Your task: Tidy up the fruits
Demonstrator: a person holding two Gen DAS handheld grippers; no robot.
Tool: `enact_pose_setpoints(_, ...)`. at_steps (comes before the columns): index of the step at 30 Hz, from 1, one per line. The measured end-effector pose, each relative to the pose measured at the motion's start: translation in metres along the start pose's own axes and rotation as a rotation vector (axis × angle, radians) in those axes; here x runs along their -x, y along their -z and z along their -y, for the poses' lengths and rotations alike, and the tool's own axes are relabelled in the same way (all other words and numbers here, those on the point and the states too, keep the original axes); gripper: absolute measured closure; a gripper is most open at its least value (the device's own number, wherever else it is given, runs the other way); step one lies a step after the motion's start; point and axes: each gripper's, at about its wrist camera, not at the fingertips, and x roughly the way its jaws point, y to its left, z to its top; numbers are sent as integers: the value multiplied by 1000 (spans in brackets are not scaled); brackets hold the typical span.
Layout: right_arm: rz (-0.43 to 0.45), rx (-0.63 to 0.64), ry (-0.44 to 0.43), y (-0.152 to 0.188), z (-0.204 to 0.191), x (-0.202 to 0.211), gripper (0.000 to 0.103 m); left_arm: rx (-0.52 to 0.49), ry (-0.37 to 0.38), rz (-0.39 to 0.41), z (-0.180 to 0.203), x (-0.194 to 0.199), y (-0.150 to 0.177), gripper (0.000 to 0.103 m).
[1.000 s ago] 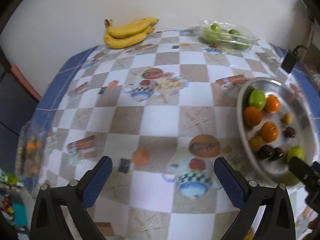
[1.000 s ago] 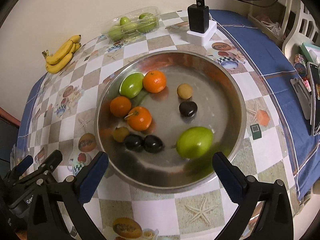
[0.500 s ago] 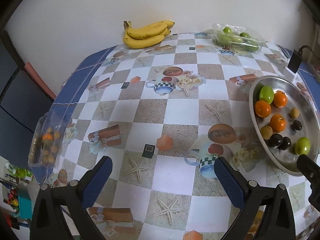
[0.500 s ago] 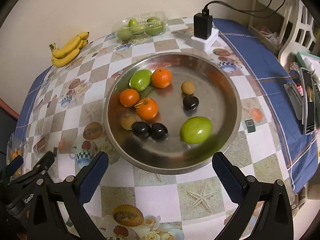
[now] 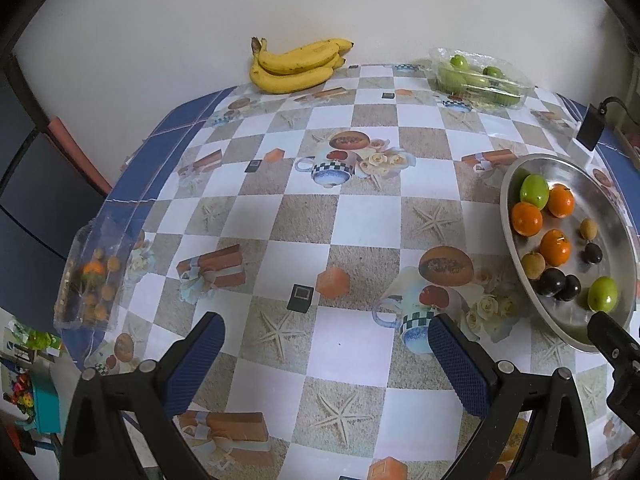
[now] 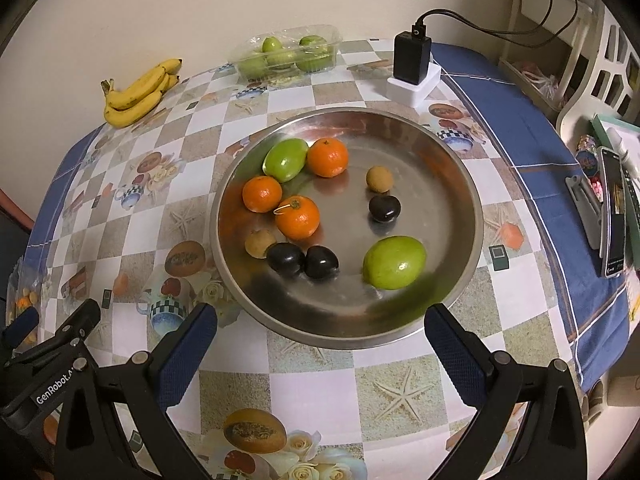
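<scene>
Metal bowl (image 6: 460, 184): brushed steel, glossy, mirrors fruit colours on inner wall
Tablecloth (image 5: 360, 216): smooth printed sheet, slight sheen, looks like vinyl
Oranges (image 6: 298, 217): finely pitted, shiny peel
Green fruits (image 6: 394, 262): smooth, waxy
Dark fruits (image 6: 285, 258): glossy black skin
Small brown fruits (image 6: 379, 179): matt, rough
Bananas (image 5: 296, 66): smooth matt peel, brown flecks
Clear plastic tray (image 6: 288, 56): thin, glossy, crinkled
Left gripper (image 5: 326, 364), right gripper (image 6: 320, 354): matt black plastic frames, blue textured pads

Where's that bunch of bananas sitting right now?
The bunch of bananas lies at the far edge of the table against the wall, left of the clear box of green fruit; the right wrist view shows it far left of the metal bowl.
</scene>
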Motion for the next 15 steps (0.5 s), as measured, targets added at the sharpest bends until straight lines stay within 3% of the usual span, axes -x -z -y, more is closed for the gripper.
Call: enact_pose_setpoints(15,-14,6,0,0,-2,-4,0,2,2,-11,-1,-3,-1,0)
